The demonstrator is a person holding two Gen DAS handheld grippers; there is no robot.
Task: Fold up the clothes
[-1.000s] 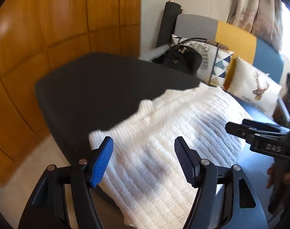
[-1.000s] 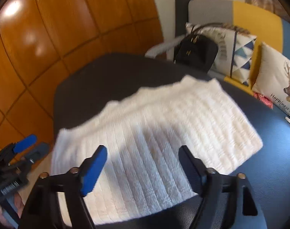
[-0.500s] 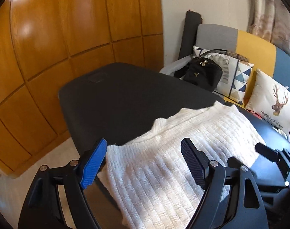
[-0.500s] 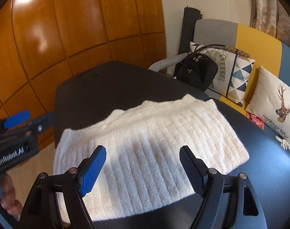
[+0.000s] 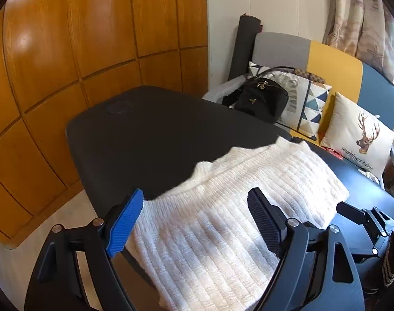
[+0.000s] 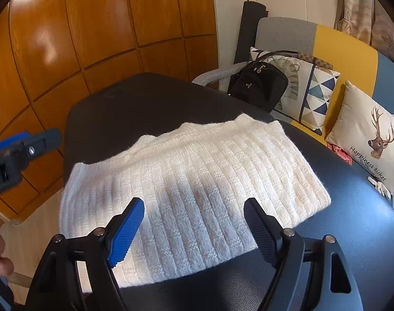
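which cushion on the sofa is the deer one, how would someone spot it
Past the black table's far edge stands a sofa with a grey, yellow and blue back. Two cushions lean there: the deer cushion is on the right, beside the triangle-patterned cushion. Only it carries a brown antlered stag's head and slanting black script on plain cream.

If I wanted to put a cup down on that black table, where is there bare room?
The far part of the table, between the white sweater and the wood-panelled wall, is bare. A second free strip lies right of the sweater, toward the deer cushion. The near middle is taken by the sweater, which overhangs the left edge, and both grippers hover there.
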